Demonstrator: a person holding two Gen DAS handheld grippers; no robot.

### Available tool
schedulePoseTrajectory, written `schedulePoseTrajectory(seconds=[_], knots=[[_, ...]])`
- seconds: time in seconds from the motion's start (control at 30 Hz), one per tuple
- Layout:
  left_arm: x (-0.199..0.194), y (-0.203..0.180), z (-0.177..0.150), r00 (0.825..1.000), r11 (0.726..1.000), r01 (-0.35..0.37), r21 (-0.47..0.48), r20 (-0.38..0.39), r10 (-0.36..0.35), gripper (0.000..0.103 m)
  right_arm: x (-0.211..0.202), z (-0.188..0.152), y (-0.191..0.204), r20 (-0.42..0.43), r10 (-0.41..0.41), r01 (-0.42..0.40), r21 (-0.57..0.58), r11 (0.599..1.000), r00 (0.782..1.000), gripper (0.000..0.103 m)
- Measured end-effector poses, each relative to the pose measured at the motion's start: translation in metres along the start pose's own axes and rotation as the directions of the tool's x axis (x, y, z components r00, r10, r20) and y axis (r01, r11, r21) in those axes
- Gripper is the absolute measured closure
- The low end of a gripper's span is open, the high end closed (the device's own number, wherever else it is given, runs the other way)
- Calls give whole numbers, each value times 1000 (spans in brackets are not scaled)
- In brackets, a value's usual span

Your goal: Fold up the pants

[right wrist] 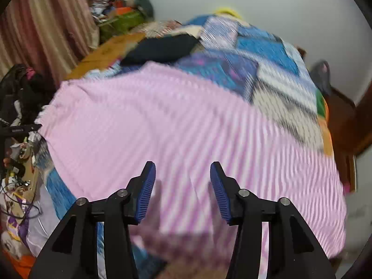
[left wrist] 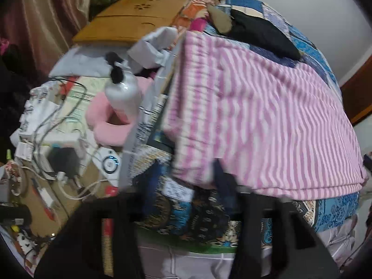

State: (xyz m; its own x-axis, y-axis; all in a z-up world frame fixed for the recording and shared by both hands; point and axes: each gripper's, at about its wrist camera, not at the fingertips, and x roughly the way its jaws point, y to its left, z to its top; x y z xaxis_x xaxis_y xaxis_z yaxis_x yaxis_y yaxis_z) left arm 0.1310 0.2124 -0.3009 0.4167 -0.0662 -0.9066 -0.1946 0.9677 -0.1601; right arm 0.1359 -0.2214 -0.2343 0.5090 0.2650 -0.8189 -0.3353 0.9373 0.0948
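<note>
Pink and white striped pants (left wrist: pixel 262 116) lie spread flat on a bed with a patchwork quilt (left wrist: pixel 300 37). In the right wrist view the pants (right wrist: pixel 186 121) fill the middle. My right gripper (right wrist: pixel 183 174) is open and empty, its blue-padded fingers (right wrist: pixel 146 193) hovering over the near edge of the pants. My left gripper (left wrist: pixel 186 200) sits at the near left corner of the pants; its dark fingers are blurred and partly behind the cloth, so its state does not show.
A cluttered bedside to the left holds a white bottle (left wrist: pixel 121 90), a pink cushion (left wrist: pixel 109 121), cables and chargers (left wrist: pixel 58 162). A wooden lap table (left wrist: pixel 134 16) and a black garment (left wrist: pixel 260 32) lie at the bed's far end. Curtains (right wrist: pixel 41 30) hang at left.
</note>
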Motion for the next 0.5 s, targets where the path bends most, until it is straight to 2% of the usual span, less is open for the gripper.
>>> schedulePoseTrajectory(seconds=[0.1,0.17,0.3,0.37,0.5], knots=[[-7,-11,0,996,997,-63,33,59,61,74,9,-22,-7,-37,-4,6,54,999,999,54],[-19,-16,3,989,993,-109,56,109,102,78,8,-28,-13,-1,12,-12,93,996,1000,53],[-37,-17,13,967,977,-194,88,188,175,78,9,-30,-13,-1,12,-12,116,993,1000,53],[-31,-16,16,965,972,-214,101,174,195,78,8,-33,-10,8,-3,2,101,995,1000,53],[5,-9,9,967,961,-249,123,93,239,77,-3,-53,-16,14,16,-18,125,992,1000,53]])
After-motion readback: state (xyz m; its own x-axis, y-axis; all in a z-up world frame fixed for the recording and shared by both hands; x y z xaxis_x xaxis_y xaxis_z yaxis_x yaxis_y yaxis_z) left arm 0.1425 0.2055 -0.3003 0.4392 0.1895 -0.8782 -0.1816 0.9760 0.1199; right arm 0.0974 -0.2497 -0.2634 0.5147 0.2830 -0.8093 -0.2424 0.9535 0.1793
